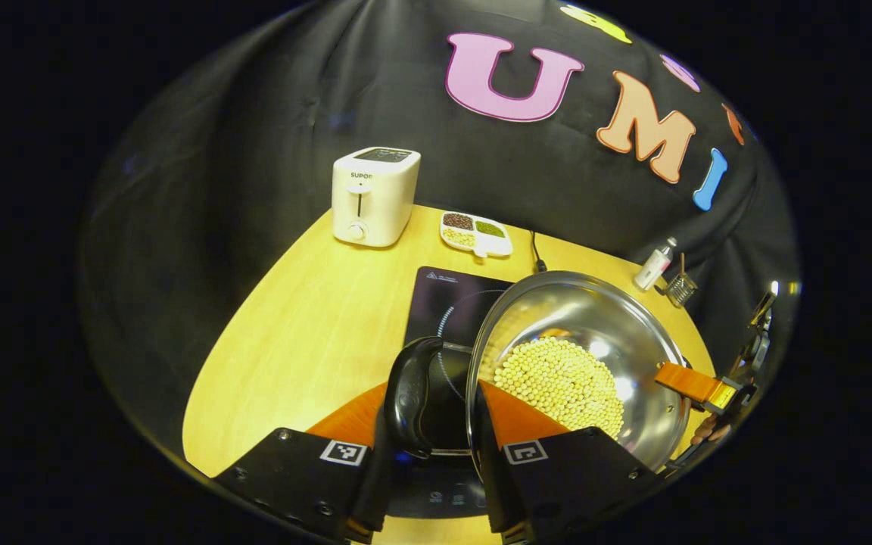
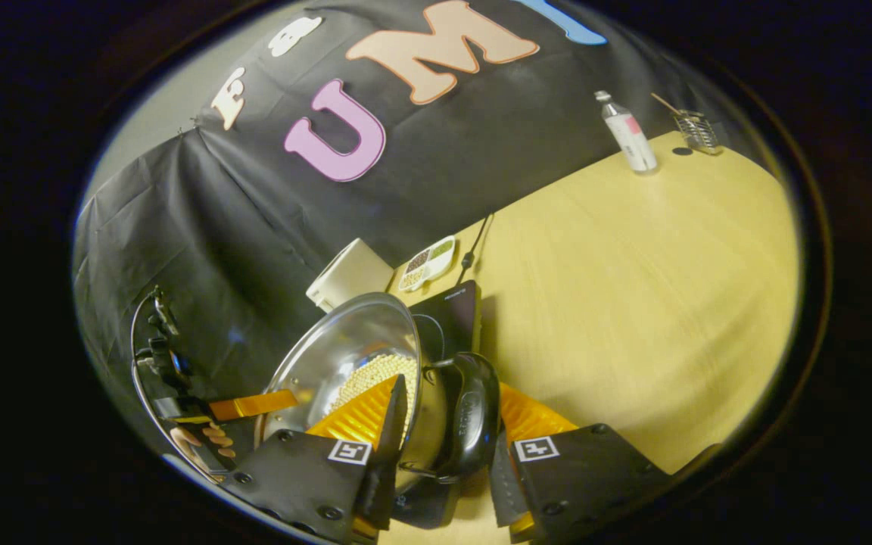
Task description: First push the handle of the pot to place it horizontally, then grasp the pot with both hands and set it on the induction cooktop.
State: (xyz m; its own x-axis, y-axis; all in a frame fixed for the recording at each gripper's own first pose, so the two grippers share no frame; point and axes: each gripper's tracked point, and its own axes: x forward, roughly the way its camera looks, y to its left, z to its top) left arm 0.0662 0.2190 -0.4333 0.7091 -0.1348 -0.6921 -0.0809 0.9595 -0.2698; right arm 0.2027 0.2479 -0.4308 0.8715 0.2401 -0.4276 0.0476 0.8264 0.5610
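- Pot (image 1: 595, 356) is held above the induction cooktop (image 1: 451, 303), tilted; both side handles are clamped.
- Left gripper (image 1: 432, 454): fingers closed on the near black handle (image 1: 417, 393). Right gripper (image 2: 443, 454): fingers closed across the other handle (image 2: 470, 416) and rim.
- Judged best: pot levelled, both sides lowered evenly, centred before release.
- Contents: pale round beans (image 1: 561, 382), heaped low. Divided dish (image 1: 475, 232) at the far side of the table (image 1: 307, 333) holds sorted grains.

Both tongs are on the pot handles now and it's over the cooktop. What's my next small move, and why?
Probably lower it straight down, level. The left tongs and right tongs each straddle a black handle of the pot, which holds loose beans and hangs over the cooktop. Whether it has touched down, I cannot tell.
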